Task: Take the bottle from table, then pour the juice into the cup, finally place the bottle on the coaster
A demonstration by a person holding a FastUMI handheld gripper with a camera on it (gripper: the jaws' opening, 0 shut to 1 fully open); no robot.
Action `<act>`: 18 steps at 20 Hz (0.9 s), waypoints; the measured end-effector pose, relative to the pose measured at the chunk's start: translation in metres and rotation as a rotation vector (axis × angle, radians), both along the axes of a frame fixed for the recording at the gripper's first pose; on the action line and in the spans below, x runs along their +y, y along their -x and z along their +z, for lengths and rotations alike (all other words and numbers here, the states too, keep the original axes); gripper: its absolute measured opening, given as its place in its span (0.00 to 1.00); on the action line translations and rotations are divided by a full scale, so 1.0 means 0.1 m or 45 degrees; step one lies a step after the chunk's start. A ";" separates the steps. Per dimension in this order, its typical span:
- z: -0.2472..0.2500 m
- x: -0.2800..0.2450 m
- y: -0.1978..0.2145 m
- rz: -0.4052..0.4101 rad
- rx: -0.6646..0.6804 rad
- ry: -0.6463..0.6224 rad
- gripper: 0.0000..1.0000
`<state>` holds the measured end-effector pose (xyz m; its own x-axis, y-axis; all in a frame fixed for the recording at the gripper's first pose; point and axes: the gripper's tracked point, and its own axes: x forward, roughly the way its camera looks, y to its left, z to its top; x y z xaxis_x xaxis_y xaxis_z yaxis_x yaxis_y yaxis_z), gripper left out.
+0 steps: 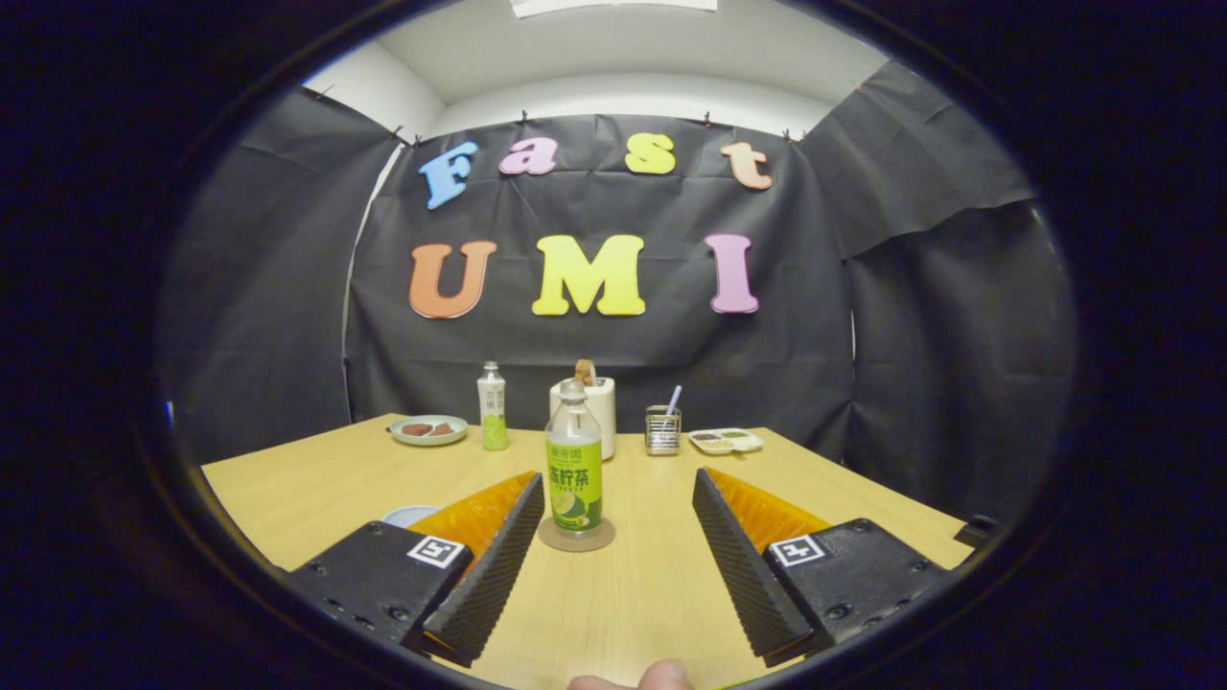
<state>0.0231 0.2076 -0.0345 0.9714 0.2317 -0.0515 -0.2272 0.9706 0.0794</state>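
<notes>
Now bottle [574, 470] stands on coaster [576, 536] — just ahead of the spread claw [613, 498].

Light wooden table [652, 585] seen, carrying all items. Round brownish coaster [576, 537] laid just ahead of fingers, nearer left one; clear bottle with green label [574, 462] stood upright on it. Pale round cup rim [410, 516] partly hidden behind left finger. At far edge, lined up: grey-green plate with brown pieces [428, 429], small green-labelled bottle [493, 406], white cylindrical holder [592, 401], metal mesh cup with straw [662, 428], white divided tray [726, 440]
</notes>
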 end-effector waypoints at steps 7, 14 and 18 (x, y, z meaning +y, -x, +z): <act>0.11 0.20 0.36 0.040 -0.085 0.003 1.00; 0.20 0.19 0.47 0.002 -0.114 -0.049 1.00; 0.21 0.21 0.49 -0.004 -0.125 -0.059 1.00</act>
